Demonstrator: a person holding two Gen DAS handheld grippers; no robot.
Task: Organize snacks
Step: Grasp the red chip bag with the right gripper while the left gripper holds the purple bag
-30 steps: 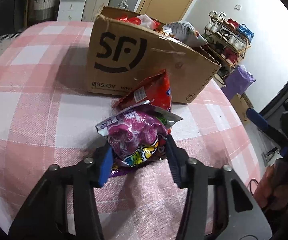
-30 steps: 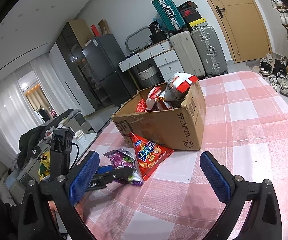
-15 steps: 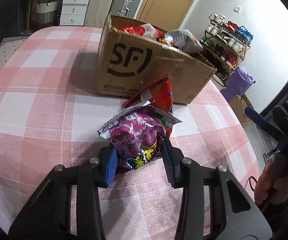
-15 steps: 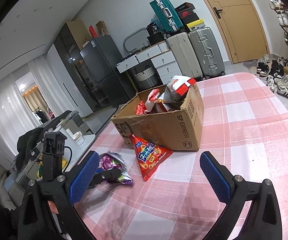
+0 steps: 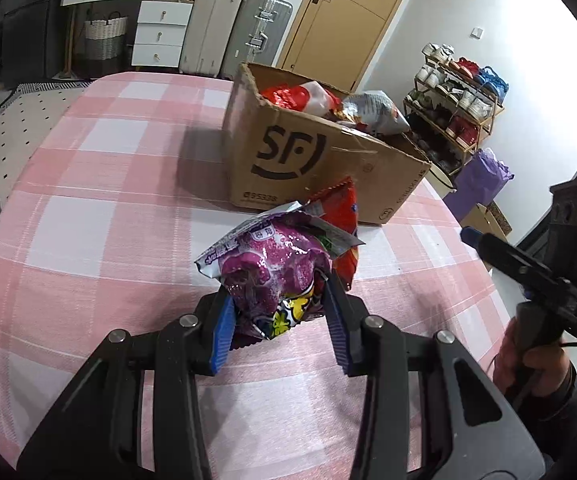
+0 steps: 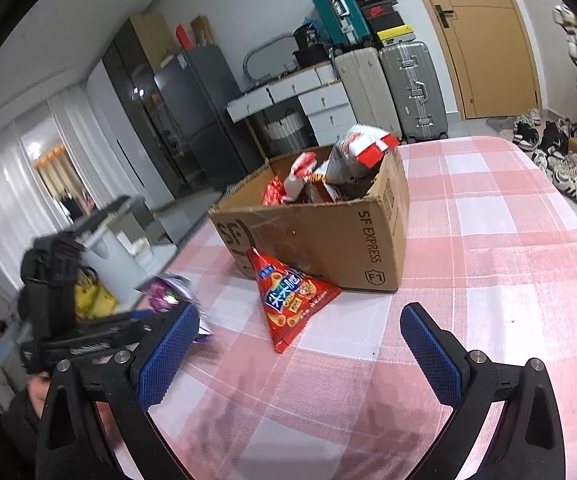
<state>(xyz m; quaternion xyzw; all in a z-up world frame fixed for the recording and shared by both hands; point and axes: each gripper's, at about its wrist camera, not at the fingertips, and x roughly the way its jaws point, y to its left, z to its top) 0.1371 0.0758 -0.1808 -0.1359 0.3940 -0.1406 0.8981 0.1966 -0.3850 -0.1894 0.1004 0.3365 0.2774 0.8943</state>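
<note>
Left gripper [image 5: 278, 316]: clenched on the purple snack bag [image 5: 272, 268], pads pressing both sides.
Purple snack bag: held near the table [image 5: 88, 208] edge, in front of the box.
Right gripper [image 6: 298, 346]: released, jaws wide, holding nothing.
Red snack bag [image 6: 290, 300]: flat on the table, touching the cardboard box [image 6: 328, 240].
Cardboard box: open, holding several snack packets [image 6: 328, 172].

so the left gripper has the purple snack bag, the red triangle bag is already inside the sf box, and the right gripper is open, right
Not quite. The red triangle bag is not in the SF box; the right wrist view shows it lying on the checked tablecloth in front of the box. The rest holds: the left gripper is shut on the purple snack bag, and the right gripper is open.
</note>
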